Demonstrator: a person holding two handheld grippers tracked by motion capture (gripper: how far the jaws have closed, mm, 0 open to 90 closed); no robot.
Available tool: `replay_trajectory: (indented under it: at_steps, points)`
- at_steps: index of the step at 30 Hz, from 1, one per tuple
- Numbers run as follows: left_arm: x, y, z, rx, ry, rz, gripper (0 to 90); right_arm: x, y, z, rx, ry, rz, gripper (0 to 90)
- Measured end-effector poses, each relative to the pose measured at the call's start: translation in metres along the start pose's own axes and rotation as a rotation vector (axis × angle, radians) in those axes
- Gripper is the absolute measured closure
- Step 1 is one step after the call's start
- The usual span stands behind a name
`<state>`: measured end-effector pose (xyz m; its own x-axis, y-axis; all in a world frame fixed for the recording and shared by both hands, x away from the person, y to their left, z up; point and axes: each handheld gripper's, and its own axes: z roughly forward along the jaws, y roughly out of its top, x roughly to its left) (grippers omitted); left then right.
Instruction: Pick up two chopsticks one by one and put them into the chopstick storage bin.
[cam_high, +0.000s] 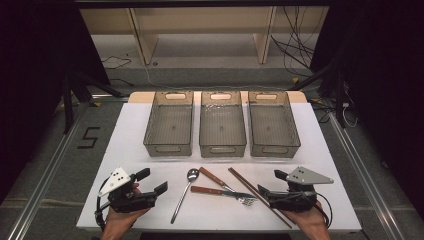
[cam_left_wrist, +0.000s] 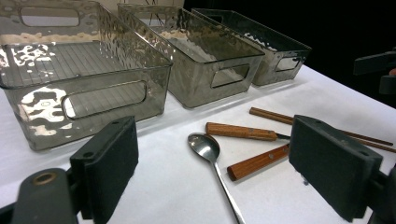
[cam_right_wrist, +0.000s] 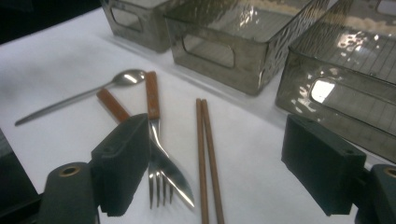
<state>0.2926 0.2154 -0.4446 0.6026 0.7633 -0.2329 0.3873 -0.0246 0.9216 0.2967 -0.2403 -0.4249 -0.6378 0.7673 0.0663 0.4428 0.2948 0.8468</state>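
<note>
On the white table top (cam_high: 125, 135), between my two grippers, lie a metal spoon (cam_high: 184, 194), a wooden-handled fork (cam_high: 214, 177), a wooden-handled knife (cam_high: 210, 191) and a pair of brown chopsticks (cam_high: 257, 195). The fork and knife cross near their metal ends. My left gripper (cam_high: 152, 181) rests near the front left edge, open and empty, facing the spoon (cam_left_wrist: 205, 147). At the front right, my right gripper (cam_high: 271, 183) is also open and empty. Its jaws point over the chopsticks (cam_right_wrist: 205, 140) and the fork tines (cam_right_wrist: 158, 189).
Three empty grey see-through bins stand side by side behind the cutlery: left (cam_high: 169, 125), middle (cam_high: 222, 125), right (cam_high: 274, 125). Each has a cut-out handle in its front wall. Beyond the table are dark floor, cables and a wooden shelf frame (cam_high: 145, 40).
</note>
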Motion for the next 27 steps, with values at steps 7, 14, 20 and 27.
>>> replay_trajectory:
  at_steps: [7,14,20,27]
  points:
    - [0.0,0.0,0.0,0.0,-0.001,0.0,15.4,-0.009,0.015,0.002,0.152,-0.012,-0.025,27.5]
    - [0.0,0.0,0.0,0.0,0.0,-0.001,15.4,-0.015,0.022,0.016,0.394,-0.045,-0.065,32.4]
    - [0.0,0.0,0.0,0.0,-0.001,0.007,15.3,-0.016,0.019,0.031,0.555,-0.025,-0.078,38.1]
    - [-0.001,0.0,0.0,-0.002,-0.001,0.006,15.3,-0.017,0.013,0.045,0.653,-0.028,-0.089,46.4]
